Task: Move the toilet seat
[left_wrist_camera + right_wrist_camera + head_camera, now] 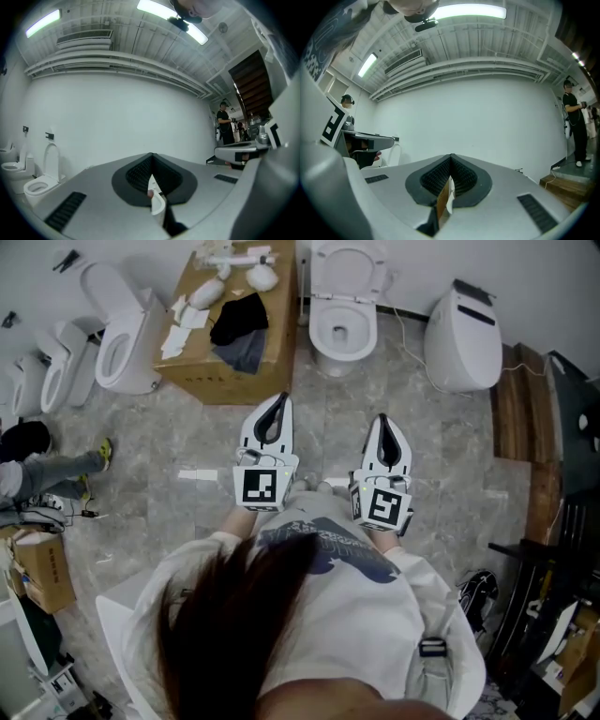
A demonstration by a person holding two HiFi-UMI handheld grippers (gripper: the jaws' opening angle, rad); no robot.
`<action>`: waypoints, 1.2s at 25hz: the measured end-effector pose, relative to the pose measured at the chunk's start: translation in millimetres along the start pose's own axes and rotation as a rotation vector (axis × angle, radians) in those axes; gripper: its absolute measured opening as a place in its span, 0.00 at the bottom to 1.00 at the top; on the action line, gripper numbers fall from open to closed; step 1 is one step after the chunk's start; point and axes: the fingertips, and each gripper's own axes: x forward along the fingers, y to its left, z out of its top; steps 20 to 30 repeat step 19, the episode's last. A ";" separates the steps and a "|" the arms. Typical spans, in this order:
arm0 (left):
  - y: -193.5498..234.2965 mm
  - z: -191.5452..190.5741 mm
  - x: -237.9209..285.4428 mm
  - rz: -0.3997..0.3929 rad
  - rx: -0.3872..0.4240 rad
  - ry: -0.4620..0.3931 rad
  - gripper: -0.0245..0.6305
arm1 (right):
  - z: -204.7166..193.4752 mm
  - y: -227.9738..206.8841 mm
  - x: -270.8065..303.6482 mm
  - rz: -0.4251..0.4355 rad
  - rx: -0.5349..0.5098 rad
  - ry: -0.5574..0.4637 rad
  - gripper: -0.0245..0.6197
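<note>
The white oval toilet seat (340,329) points its rounded front at the person, long axis running to the wall. Before it, the left gripper (280,404) and right gripper (383,424) are pressed together, empty.

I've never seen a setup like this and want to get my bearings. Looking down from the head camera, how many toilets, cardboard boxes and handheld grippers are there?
Toilets: 4 (a cut-off white shape at the far left edge is unclear, so not counted)
Cardboard boxes: 2
Grippers: 2
Total: 8
</note>
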 end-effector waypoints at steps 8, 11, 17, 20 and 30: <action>-1.3 2.6 4.8 0.000 -0.002 -0.001 0.03 | 0.1 -5.5 1.4 -0.003 -0.018 0.004 0.05; -4.5 2.9 6.3 -0.005 0.003 0.004 0.03 | 0.7 -7.8 1.3 -0.004 -0.020 0.007 0.05; -5.2 0.2 8.7 -0.007 0.011 0.008 0.03 | -1.1 -7.3 2.5 0.005 -0.029 0.004 0.05; -4.1 0.1 10.4 -0.007 0.013 0.007 0.03 | -1.4 -6.6 3.9 0.007 -0.030 0.005 0.05; -4.1 0.1 10.4 -0.007 0.013 0.007 0.03 | -1.4 -6.6 3.9 0.007 -0.030 0.005 0.05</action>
